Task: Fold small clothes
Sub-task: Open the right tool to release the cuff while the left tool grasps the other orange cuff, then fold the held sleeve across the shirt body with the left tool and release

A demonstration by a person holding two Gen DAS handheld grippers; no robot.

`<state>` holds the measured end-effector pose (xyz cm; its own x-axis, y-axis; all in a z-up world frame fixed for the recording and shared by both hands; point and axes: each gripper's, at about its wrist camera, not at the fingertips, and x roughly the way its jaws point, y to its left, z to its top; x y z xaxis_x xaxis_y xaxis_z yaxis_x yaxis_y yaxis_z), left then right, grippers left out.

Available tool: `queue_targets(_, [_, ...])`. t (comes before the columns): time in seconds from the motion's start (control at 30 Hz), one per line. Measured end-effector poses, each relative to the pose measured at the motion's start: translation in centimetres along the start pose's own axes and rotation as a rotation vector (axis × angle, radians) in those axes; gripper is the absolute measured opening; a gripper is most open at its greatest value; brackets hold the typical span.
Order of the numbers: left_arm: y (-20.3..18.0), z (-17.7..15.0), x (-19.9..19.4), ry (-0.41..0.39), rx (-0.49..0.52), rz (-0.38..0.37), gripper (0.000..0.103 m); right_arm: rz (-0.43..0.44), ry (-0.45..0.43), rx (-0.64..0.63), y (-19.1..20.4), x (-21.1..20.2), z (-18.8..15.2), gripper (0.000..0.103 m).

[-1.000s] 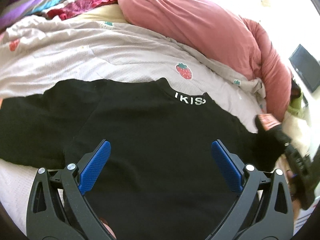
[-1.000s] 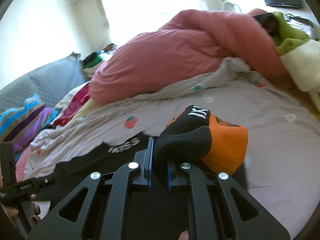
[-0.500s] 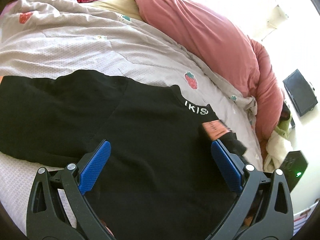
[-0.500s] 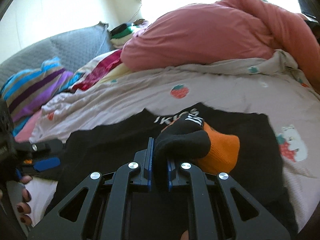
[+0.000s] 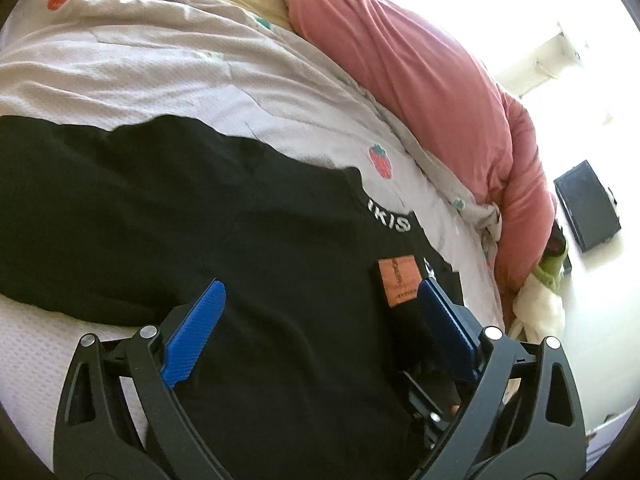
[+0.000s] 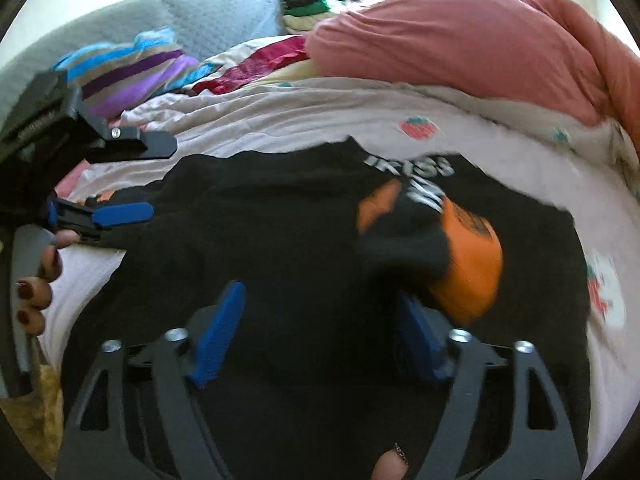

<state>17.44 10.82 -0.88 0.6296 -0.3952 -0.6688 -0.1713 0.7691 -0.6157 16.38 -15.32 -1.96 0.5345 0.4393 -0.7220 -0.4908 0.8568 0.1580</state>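
Observation:
A small black shirt [image 5: 168, 216] with white collar lettering lies flat on the bed, also in the right wrist view [image 6: 264, 240]. Its black and orange sleeve [image 6: 448, 248] lies folded inward over the body, blurred; its orange patch [image 5: 398, 282] shows in the left wrist view. My right gripper [image 6: 316, 332] is open just above the shirt, the sleeve beside its right finger. My left gripper [image 5: 320, 332] is open and empty over the shirt's left part; it also shows in the right wrist view [image 6: 120, 214].
The shirt rests on a pale strawberry-print sheet [image 5: 160, 72]. A pink duvet [image 5: 420, 76] is heaped behind. Striped and red clothes [image 6: 132, 68] lie at the back left. A dark screen [image 5: 586, 206] hangs on the wall at right.
My right gripper carried the sleeve inward over the shirt and opened, letting it go. My left gripper stayed open and shifted a little.

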Motion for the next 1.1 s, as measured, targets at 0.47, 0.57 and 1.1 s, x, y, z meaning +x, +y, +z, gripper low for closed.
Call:
queue_targets(0.47, [-13.6,-6.0,6.4,0.105,0.681,0.144,0.072,-0.176,-0.047,0.296,-10.2,-9.0,-3.8,0.086])
queue_targets(0.57, [-15.7,-7.8,8.1,0.122,0.837,0.196,0.066,-0.208,-0.058,0.318,-11.5,-9.6,-4.1,0.086])
queue_targets(1.1, [-14.4,-5.1,9.6,0.079,0.725,0.124,0.016,-0.179,-0.096,0.466,-15.0,-11.5,-5.2,0.086])
